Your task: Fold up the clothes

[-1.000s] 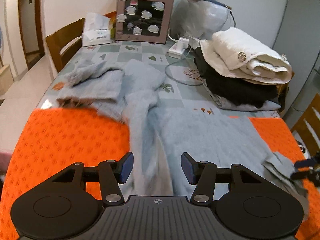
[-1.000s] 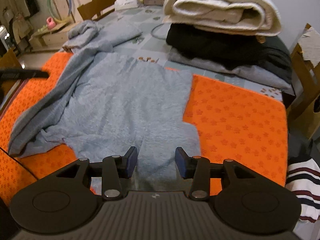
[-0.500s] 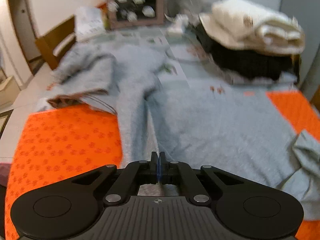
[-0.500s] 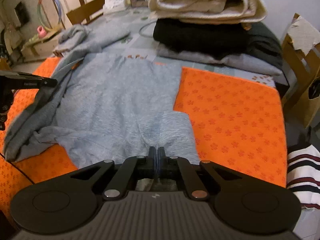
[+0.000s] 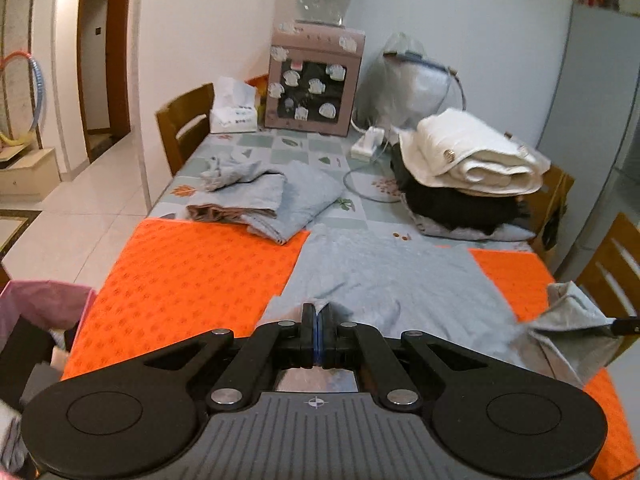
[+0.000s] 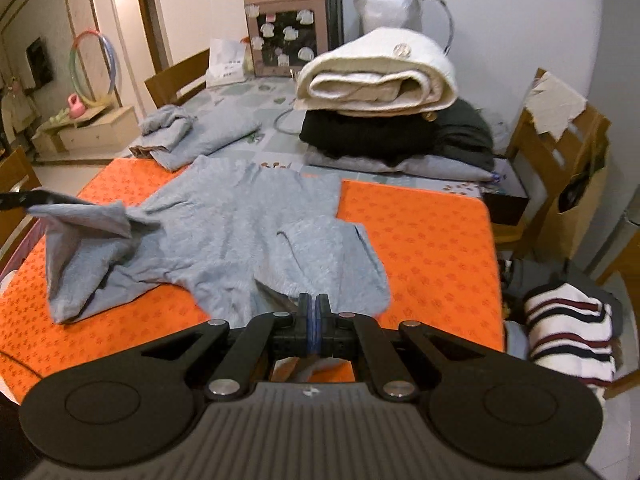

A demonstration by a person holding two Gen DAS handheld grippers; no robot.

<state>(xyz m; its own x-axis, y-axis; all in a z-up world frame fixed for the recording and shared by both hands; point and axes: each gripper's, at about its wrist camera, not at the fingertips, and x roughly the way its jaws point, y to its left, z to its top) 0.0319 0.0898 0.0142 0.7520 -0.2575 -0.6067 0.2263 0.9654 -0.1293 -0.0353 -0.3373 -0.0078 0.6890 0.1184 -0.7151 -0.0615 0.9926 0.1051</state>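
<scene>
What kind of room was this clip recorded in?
Most likely a home dining room: wooden chairs around a table with a tiled-pattern cloth, a water dispenser, and a stack of folded clothes.

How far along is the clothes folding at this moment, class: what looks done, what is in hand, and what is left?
Done: a stack of folded clothes sits at the far right of the table. In hand: the left gripper and right gripper are each shut on a near edge of the grey garment, lifting it off the orange mat. Left: that garment is mostly flat and unfolded, and a rumpled grey piece lies beyond it.
</scene>
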